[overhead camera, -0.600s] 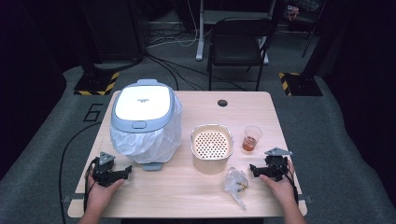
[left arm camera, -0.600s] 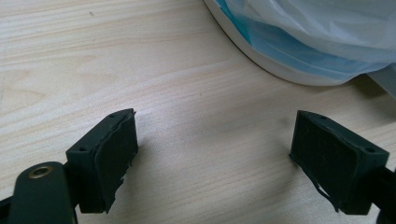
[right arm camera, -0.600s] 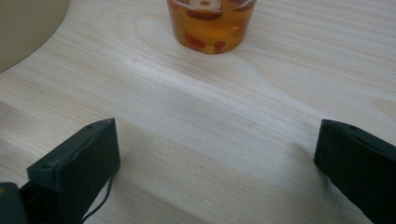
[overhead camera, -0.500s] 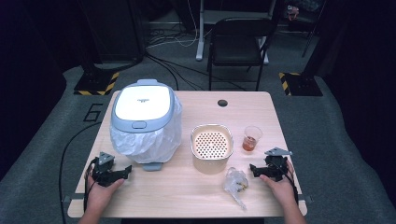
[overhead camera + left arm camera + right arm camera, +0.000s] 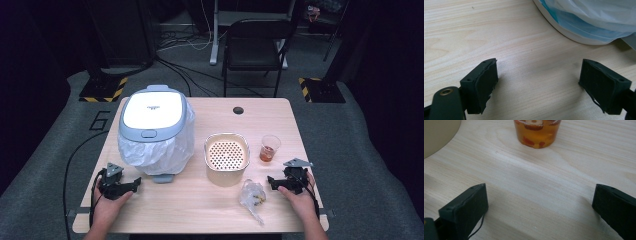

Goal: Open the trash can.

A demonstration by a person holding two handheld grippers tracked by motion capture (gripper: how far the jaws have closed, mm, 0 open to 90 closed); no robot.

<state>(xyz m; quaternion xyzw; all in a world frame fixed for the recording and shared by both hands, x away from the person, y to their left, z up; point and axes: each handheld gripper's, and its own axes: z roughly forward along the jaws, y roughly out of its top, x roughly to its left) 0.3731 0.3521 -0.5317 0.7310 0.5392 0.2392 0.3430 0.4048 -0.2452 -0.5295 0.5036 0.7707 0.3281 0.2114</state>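
Right hand-held gripper point(image 5: 539, 207), jaws spread and empty on the bench point(image 5: 190, 210); just ahead stands the cup point(image 5: 537, 132) of amber liquid, light, thin-walled, spillable: pinch its sides gently, upright.

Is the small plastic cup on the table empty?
No, the plastic cup holds an amber liquid with reddish pieces in it, as the right gripper view shows.
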